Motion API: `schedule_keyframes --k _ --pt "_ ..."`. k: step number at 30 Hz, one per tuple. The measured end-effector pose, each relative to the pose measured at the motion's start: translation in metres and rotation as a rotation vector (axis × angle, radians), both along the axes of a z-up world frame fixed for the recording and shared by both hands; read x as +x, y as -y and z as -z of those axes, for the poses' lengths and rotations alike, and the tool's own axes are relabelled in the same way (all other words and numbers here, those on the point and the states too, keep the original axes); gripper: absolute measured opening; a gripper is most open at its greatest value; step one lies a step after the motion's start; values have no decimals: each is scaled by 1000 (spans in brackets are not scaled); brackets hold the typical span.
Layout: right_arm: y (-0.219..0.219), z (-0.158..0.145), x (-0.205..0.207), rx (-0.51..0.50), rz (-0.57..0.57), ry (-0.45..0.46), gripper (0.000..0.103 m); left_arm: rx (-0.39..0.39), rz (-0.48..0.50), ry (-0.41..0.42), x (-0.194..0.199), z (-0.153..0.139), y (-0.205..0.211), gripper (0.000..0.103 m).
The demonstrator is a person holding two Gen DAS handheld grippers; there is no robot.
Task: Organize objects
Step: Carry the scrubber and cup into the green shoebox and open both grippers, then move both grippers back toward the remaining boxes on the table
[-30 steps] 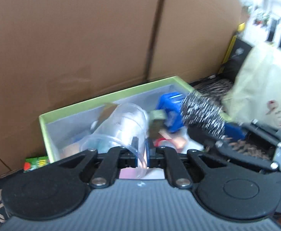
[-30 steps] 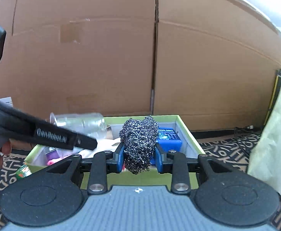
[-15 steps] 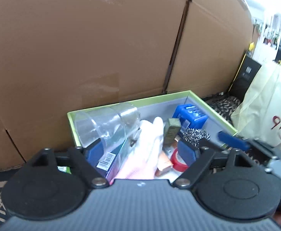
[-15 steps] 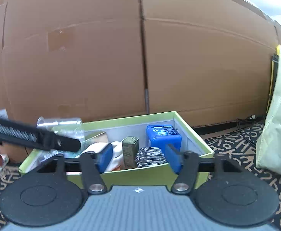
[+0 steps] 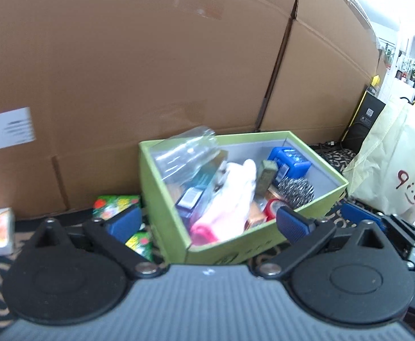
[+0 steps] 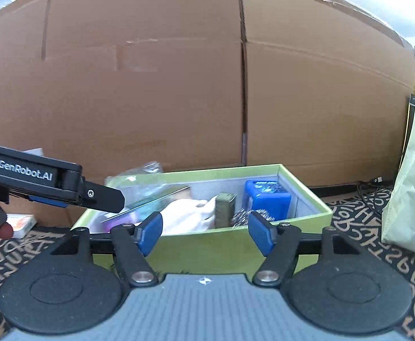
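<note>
The steel scourer (image 5: 296,191) lies inside my green box (image 5: 162,199), beside the blue block (image 5: 291,162); the clear cup (image 5: 186,153) leans in its far left corner. My left gripper (image 5: 207,223) and right gripper (image 6: 206,231), jaws just opening, hold nothing.

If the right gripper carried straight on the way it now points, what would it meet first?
Most likely the near wall of the green box, which fills the gap between the open right gripper pads. Depth is unclear; a slightly higher line would clear the rim and reach the steel scourer.
</note>
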State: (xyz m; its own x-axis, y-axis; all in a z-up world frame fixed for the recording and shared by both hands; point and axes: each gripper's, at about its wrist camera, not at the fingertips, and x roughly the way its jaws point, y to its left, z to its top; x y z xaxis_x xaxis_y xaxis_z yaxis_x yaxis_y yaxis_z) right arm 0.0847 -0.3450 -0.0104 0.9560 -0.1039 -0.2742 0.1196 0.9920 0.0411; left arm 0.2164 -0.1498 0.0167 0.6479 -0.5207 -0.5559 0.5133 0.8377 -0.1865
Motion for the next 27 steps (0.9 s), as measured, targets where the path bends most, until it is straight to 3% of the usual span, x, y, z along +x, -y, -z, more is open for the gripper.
schedule_keyframes --k 8,18,27 --pt "-25 20 -38 40 -18 -38 76 26 -81 50 -51 8 -48 103" --pt "-62 46 -52 131 -99 -136 77 77 -265 -39 -89 49 -118 103" --pt "-113 42 -29 157 -196 -193 77 113 -564 -41 -77 55 -204 103"
